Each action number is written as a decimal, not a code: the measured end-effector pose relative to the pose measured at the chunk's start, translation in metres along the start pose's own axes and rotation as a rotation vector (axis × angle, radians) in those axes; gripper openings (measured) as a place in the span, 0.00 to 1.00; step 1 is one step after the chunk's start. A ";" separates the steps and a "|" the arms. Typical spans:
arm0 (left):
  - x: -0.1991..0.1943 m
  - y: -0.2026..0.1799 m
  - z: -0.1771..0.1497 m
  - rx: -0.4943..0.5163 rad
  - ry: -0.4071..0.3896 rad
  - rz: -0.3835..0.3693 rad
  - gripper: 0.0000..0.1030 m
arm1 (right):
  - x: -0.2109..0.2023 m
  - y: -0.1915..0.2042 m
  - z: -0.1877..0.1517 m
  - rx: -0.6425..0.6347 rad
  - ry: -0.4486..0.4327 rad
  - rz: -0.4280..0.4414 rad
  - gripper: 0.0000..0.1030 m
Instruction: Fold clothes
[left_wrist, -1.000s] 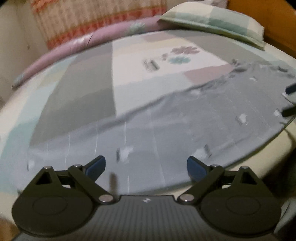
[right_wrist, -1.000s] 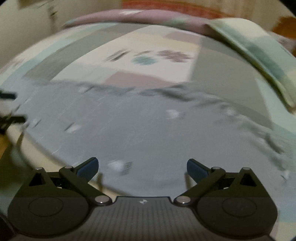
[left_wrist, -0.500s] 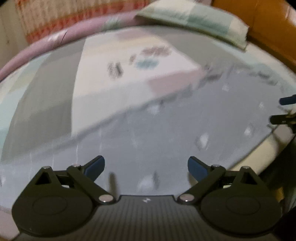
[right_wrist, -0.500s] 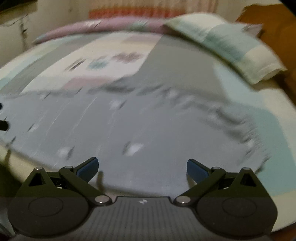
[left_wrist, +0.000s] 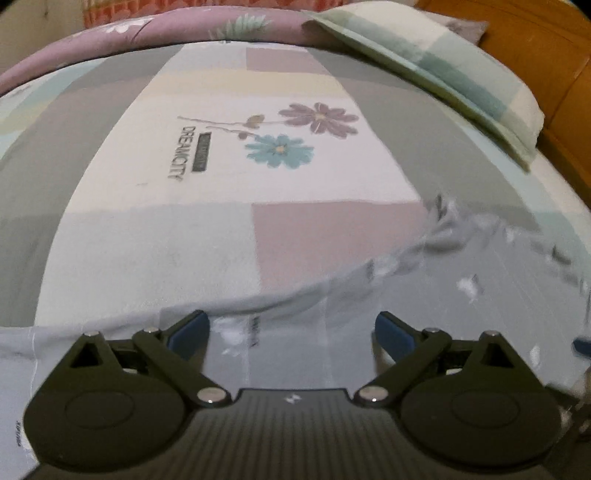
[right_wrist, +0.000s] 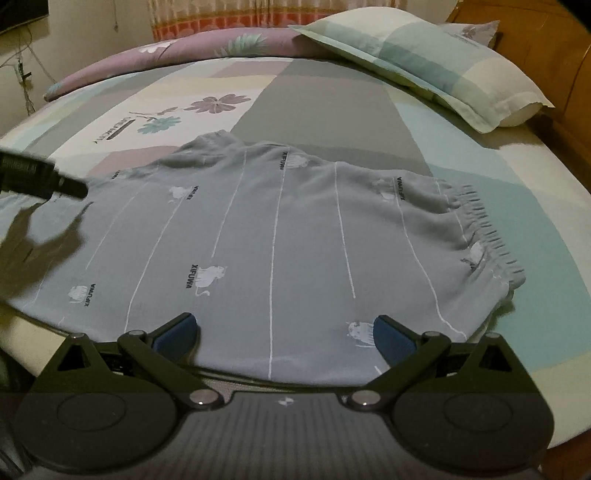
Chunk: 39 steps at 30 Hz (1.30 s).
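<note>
A grey garment (right_wrist: 288, 236) with thin white stripes, small white prints and an elastic waistband at its right end lies spread flat along the near edge of the bed. My right gripper (right_wrist: 283, 334) is open and empty, low over the garment's near hem. My left gripper (left_wrist: 291, 332) is open and empty over the same garment (left_wrist: 461, 295), near its far edge. The left gripper also shows as a dark shape at the left of the right wrist view (right_wrist: 33, 177).
The bed sheet (left_wrist: 221, 155) has pastel patches and a flower print. A checked pillow (right_wrist: 436, 62) lies at the far right, a purple rolled quilt (right_wrist: 177, 48) along the far side. A wooden headboard (left_wrist: 535, 48) stands at the right.
Both grippers have swung over the garment; the left one now faces its far edge and the sheet, the right one sees the waistband end. Both stayed open.
</note>
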<state>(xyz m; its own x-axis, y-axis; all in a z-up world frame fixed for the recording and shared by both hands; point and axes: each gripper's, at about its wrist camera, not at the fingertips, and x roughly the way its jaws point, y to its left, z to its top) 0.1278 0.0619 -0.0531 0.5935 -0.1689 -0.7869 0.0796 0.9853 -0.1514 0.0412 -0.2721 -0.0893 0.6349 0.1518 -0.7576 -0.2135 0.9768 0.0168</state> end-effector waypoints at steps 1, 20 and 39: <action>0.000 -0.006 0.002 0.004 -0.001 -0.031 0.93 | 0.000 0.000 -0.001 -0.002 -0.004 0.001 1.00; -0.010 -0.059 0.006 0.098 0.002 -0.049 0.94 | -0.010 -0.031 0.064 0.020 -0.182 0.229 1.00; -0.026 0.039 -0.022 -0.067 0.012 0.025 0.94 | 0.084 0.022 0.134 -0.158 -0.102 0.338 1.00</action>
<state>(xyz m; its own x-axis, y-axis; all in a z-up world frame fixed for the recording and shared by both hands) 0.0984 0.1037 -0.0519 0.5850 -0.1453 -0.7979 0.0113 0.9852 -0.1711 0.1891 -0.2173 -0.0656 0.5781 0.4833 -0.6575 -0.5304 0.8349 0.1473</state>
